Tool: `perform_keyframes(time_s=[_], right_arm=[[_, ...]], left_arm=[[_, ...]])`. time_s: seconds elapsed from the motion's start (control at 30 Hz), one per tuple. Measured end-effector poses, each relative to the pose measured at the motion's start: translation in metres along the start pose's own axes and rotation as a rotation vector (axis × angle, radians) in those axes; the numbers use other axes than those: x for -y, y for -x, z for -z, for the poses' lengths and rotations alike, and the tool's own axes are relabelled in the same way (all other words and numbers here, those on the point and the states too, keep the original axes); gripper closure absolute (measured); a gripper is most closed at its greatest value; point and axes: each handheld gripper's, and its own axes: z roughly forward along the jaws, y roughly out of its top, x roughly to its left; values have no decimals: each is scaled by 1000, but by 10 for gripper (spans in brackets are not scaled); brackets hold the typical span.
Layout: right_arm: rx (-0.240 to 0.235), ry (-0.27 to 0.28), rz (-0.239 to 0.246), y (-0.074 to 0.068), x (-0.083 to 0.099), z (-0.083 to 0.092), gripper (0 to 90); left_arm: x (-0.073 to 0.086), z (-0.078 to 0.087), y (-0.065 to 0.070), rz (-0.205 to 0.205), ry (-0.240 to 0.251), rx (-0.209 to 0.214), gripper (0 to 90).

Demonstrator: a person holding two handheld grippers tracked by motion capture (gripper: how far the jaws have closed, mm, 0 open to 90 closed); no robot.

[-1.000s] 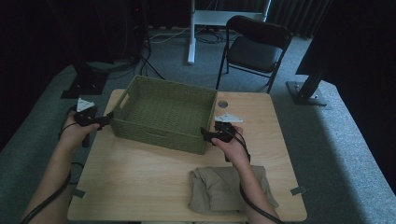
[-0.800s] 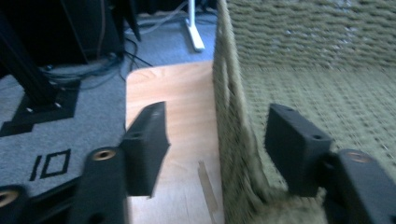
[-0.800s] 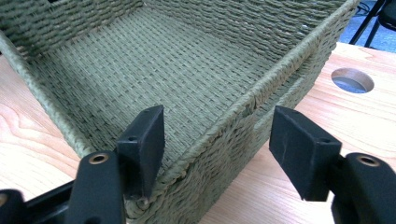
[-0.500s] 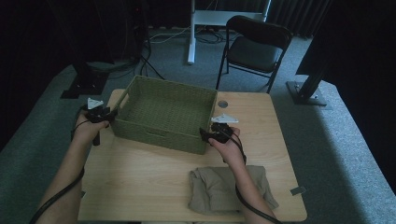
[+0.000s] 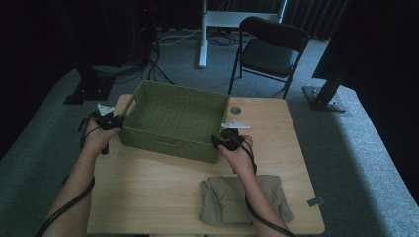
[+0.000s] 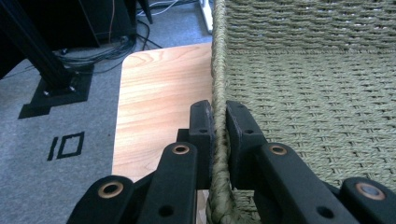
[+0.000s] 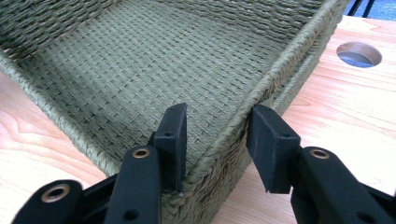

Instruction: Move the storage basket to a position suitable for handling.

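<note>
Green woven basket (image 5: 175, 121) at the table's (image 5: 148, 197) far-left corner — left gripper (image 6: 219, 135) pinching its rim, right gripper (image 7: 215, 140) closing, straddling the opposite rim unpressed — risk: one-sided lift tilts it.

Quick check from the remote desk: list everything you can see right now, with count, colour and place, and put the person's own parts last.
basket: one, green woven, empty, far-left part of the table.
cloth: one, khaki, crumpled at the near right of the table.
table: one, light wood, with a round hole past the basket's right corner.
folding chair: one, black, on the carpet beyond the table.
white desk leg: one, beyond the table, left of the chair.
cables: a dark bundle, on the carpet beyond the table's far-left corner.
left tool: black, clamped on the basket's left rim.
right tool: black, straddling the basket's right rim; jaws have just been closing, gaps remain.
forearms: two, reaching in from the near edge.
</note>
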Motion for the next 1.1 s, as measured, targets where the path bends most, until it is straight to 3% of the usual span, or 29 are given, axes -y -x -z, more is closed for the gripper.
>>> perform_keyframes(time_s=[0.23, 0.5, 0.7, 1.0, 1.1], right_arm=[[21, 0, -20, 2, 0, 1, 625], [80, -6, 8, 4, -1, 1, 674], [75, -11, -19, 9, -1, 3, 704], [81, -26, -15, 13, 2, 9, 722], [74, -26, -23, 15, 4, 12, 725]], left_arm=[[4, 9, 5, 22, -17, -4, 844], [17, 28, 14, 49, -11, 2, 844], [25, 39, 19, 92, -9, 22, 841], [31, 52, 29, 75, -22, 20, 833], [34, 55, 31, 89, -17, 31, 831]])
